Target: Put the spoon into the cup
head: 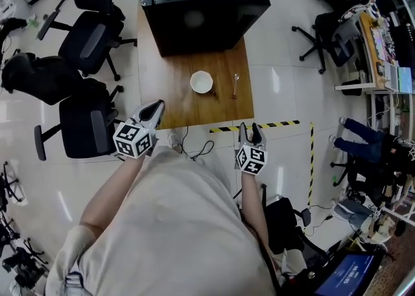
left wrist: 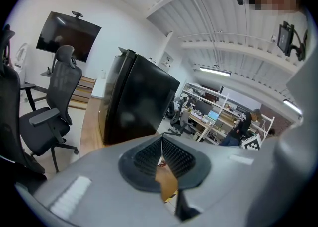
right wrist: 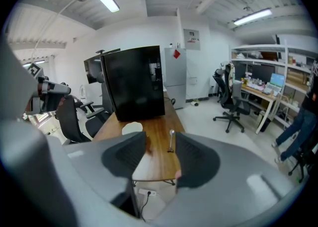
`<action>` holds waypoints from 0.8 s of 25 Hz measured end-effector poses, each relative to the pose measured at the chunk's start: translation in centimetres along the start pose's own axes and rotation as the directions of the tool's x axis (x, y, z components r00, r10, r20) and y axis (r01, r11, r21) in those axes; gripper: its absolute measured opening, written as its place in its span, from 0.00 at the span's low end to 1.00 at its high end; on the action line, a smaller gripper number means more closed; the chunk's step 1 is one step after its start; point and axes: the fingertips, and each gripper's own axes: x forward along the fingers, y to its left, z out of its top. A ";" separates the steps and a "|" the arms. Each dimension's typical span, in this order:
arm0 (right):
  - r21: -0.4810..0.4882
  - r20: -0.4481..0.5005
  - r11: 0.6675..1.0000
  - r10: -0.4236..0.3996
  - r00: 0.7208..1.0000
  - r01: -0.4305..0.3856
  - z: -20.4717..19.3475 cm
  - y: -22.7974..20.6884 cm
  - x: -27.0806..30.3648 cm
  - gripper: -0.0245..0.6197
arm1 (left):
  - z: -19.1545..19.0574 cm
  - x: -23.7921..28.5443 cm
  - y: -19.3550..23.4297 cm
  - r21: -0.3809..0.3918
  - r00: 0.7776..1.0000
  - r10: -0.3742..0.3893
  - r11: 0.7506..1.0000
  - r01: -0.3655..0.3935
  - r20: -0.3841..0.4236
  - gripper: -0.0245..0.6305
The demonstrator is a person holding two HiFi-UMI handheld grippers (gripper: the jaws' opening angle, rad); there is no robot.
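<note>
A slim, shiny metal spoon [head: 235, 85] was seen lying flat on the brown wooden counter [head: 165, 97], near the right of a round, smooth white cup [head: 201, 81] and apart from it. The left gripper [left wrist: 161, 140] was held with its ribbed black fingers [left wrist: 144, 157] closed together on nothing. The right gripper [right wrist: 160, 141] was held spread wide and empty.

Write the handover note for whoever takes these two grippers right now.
Left gripper: jaws together, empty, at the near edge of the wooden table.
Right gripper: jaws apart, empty, short of the table, facing the spoon.
Things: white cup stands mid-table; spoon lies to its right, apart from it; both are in front of the black box.
Done: nothing, spoon untouched.
Left: grasp the spoon, probably with the right gripper, and put it into the cup.
</note>
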 end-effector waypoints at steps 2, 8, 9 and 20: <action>-0.011 -0.008 1.000 0.001 1.000 -0.001 0.1 0.0 0.2 0.33 | 0.3 0.1 -0.2 -0.008 1.000 -0.010 1.000 0.010 0.004 0.04; -0.030 -0.024 1.000 0.007 1.000 -0.008 0.5 -0.4 1.9 0.33 | -0.3 1.0 -0.9 -0.017 0.999 -0.038 0.999 0.037 -0.021 0.04; -0.031 -0.030 0.999 0.014 0.999 -0.015 0.3 -0.4 2.2 0.33 | -0.5 1.0 -1.0 -0.017 0.999 -0.033 0.999 0.033 -0.026 0.04; -0.015 -0.180 0.987 0.157 0.971 -0.163 -3.1 -2.6 9.9 0.33 | 0.4 3.4 -1.1 -0.074 0.991 0.136 0.988 -0.134 0.014 0.04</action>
